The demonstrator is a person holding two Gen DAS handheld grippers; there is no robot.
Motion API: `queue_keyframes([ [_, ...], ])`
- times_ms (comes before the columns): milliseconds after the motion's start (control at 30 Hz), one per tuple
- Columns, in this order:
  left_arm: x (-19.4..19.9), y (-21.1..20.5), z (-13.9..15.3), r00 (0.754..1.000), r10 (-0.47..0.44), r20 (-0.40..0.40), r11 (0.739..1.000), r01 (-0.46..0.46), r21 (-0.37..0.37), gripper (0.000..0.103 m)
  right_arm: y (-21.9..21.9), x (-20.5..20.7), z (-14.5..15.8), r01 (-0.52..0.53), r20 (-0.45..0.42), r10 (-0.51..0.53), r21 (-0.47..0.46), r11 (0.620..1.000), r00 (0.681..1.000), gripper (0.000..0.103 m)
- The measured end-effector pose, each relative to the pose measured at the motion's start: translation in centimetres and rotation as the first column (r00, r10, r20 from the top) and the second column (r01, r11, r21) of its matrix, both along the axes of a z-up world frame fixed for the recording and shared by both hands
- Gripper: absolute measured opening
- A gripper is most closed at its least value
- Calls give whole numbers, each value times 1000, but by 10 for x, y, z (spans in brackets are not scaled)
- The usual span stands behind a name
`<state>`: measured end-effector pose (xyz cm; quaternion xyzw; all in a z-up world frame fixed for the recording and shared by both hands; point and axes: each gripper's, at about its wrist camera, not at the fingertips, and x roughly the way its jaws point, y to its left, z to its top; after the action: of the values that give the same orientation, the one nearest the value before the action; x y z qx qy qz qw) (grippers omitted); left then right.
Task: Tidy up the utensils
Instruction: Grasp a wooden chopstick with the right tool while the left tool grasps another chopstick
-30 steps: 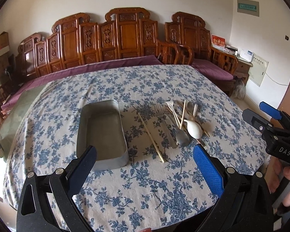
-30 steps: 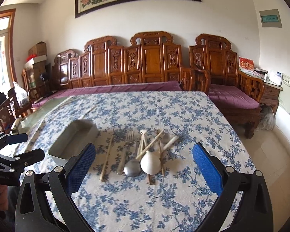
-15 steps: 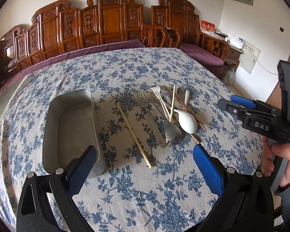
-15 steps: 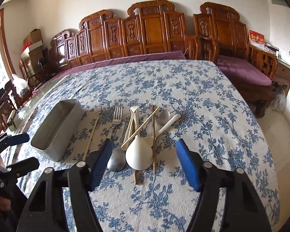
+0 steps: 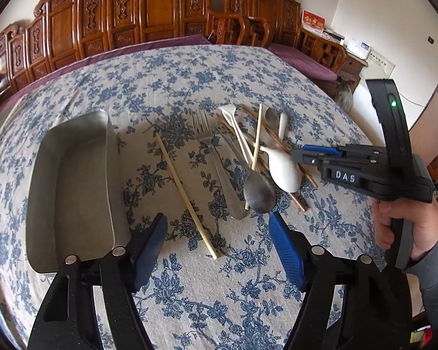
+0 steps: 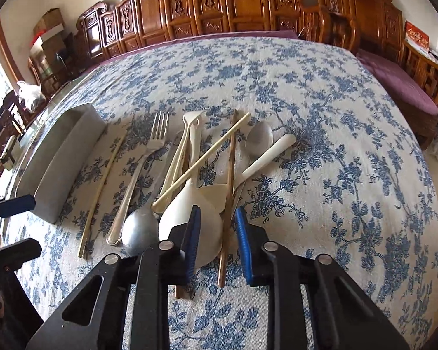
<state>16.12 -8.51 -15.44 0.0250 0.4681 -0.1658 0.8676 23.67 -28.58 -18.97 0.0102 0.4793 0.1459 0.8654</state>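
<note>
A pile of utensils lies on the blue-flowered tablecloth: a metal fork (image 5: 207, 143), a metal spoon (image 5: 258, 195), a white ceramic spoon (image 5: 284, 170), pale chopsticks (image 5: 187, 195) and brown chopsticks (image 6: 229, 180). An empty metal tray (image 5: 70, 186) sits left of them. My left gripper (image 5: 217, 248) is open, hovering above the near end of a pale chopstick. My right gripper (image 6: 216, 233) is half closed, its pads (image 6: 242, 233) straddling the white spoon's bowl (image 6: 189, 218) and a brown chopstick; no clamping shows. It also shows in the left wrist view (image 5: 315, 154).
A second metal spoon (image 6: 258, 140) and a white spoon handle (image 6: 265, 157) lie at the far right of the pile. Carved wooden benches (image 5: 160, 8) with purple cushions line the far side. The table's right edge (image 5: 362, 134) drops to the floor.
Both grippers moved forward and down toward the utensils. The right gripper's jaws narrowed from wide open to a small gap around the white spoon. The left jaws narrowed somewhat.
</note>
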Motion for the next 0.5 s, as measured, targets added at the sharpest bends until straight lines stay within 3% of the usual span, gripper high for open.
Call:
queue_keyframes([
  [100,5,-2,-10,1000,7,-25,1000,-7,3,67,-2,10,-2,-4,-23,5,38,999,1000,18],
  [500,17,-6,-33,996,30,-80,1000,-30,8,53,1,32,-19,-13,-92,11,-23,1000,996,15],
])
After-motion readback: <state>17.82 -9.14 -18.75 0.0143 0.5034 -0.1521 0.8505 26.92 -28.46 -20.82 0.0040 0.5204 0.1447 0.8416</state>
